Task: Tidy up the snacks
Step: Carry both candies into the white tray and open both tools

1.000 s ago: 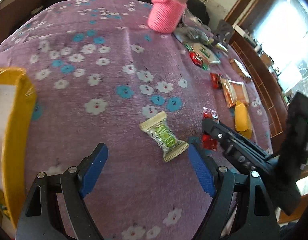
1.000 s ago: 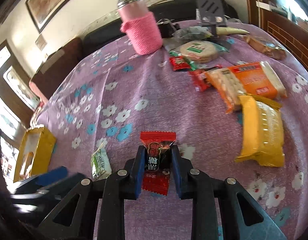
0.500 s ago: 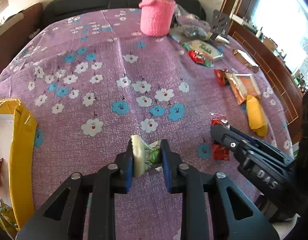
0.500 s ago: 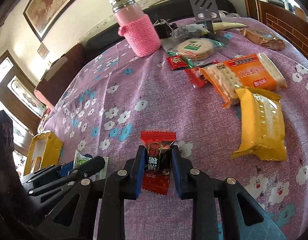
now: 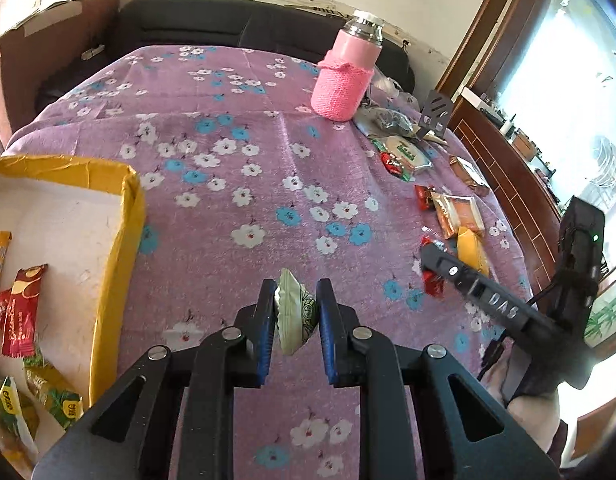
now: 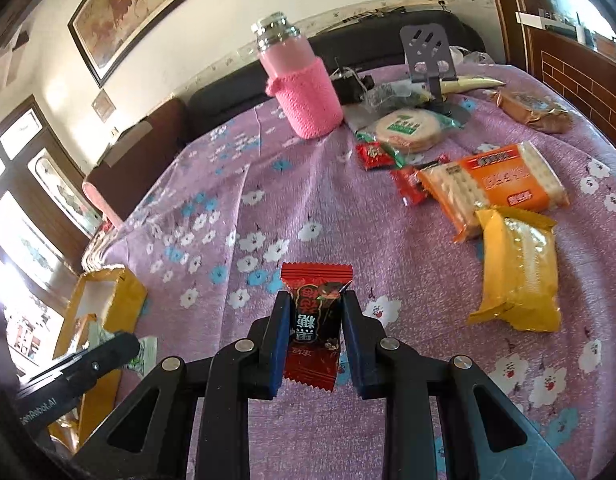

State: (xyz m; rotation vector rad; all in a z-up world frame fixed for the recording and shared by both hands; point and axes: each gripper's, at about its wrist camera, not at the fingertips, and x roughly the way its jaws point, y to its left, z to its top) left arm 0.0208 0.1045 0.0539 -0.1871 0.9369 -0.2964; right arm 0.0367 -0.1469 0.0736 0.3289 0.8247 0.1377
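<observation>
My left gripper (image 5: 295,308) is shut on a small green-and-white snack packet (image 5: 293,310), held just above the purple flowered cloth. A yellow-rimmed box (image 5: 125,216) with several snack packets inside lies to its left. My right gripper (image 6: 314,312) is shut on a red-and-black candy wrapper (image 6: 314,320). In the left wrist view the right gripper (image 5: 432,268) shows at the right, with the red candy (image 5: 432,284) in it. In the right wrist view the left gripper's finger (image 6: 107,350) and the green packet (image 6: 145,356) show at lower left, in front of the yellow box (image 6: 119,300).
A pink knit-sleeved bottle (image 6: 303,88) stands at the back. Loose snacks lie at the right: an orange cracker pack (image 6: 492,184), a yellow pack (image 6: 516,268), a round green-labelled biscuit pack (image 6: 408,128), small red candies (image 6: 374,154). A grey phone stand (image 6: 428,52) stands behind them.
My left gripper closed on the green packet that lay on the cloth and has lifted it, swinging toward the yellow box. The right gripper keeps the red candy and has hardly moved.
</observation>
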